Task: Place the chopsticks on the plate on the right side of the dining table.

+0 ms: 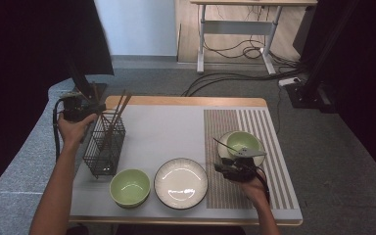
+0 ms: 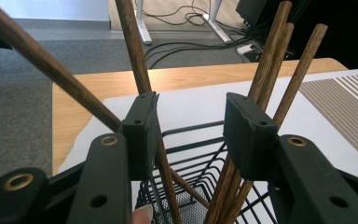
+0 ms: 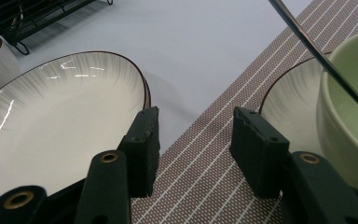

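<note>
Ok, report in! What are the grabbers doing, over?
Left gripper open at the wire rack, among the chopsticks. Right gripper open, holding nothing, between plate and green bowl. Nothing in the way.

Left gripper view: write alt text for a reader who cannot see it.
The open left gripper hovers over a black wire rack holding brown chopsticks, with none between its fingers. Beyond lie a white mat and a wooden table.
</note>
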Action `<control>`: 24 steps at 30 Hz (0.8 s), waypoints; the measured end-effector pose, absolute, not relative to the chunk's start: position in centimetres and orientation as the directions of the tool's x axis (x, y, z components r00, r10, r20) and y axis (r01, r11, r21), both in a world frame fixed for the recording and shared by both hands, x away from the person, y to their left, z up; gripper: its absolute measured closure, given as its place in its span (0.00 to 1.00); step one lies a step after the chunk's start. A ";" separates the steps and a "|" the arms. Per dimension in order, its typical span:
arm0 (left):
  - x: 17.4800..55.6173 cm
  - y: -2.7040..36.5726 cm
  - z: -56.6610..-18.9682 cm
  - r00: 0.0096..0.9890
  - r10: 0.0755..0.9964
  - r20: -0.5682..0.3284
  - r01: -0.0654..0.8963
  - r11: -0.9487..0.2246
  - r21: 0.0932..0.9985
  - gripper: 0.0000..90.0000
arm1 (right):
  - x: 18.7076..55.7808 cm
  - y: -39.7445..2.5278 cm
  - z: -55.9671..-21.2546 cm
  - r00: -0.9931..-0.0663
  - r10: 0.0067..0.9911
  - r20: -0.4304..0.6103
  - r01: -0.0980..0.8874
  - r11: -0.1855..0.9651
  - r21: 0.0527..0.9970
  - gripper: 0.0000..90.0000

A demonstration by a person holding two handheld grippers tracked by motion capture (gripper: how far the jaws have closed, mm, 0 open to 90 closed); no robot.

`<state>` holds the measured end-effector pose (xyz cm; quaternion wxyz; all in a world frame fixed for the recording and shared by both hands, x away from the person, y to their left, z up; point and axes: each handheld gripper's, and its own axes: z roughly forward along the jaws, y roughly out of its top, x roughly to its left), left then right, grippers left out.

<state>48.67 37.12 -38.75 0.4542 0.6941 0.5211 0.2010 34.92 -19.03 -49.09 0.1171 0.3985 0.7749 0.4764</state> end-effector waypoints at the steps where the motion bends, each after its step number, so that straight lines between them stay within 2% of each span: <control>1: 48.8 37.1 -38.7 0.372 0.908 -0.191 0.541 -0.045 0.840 0.61 | 34.9 -19.0 -49.1 -0.654 0.730 0.198 0.506 0.228 0.832 0.58; 24: 50.0 37.0 -38.7 0.325 0.928 -0.182 0.556 -0.032 0.830 0.63 | 34.9 -18.9 -49.2 -0.656 0.729 0.195 0.506 0.233 0.830 0.58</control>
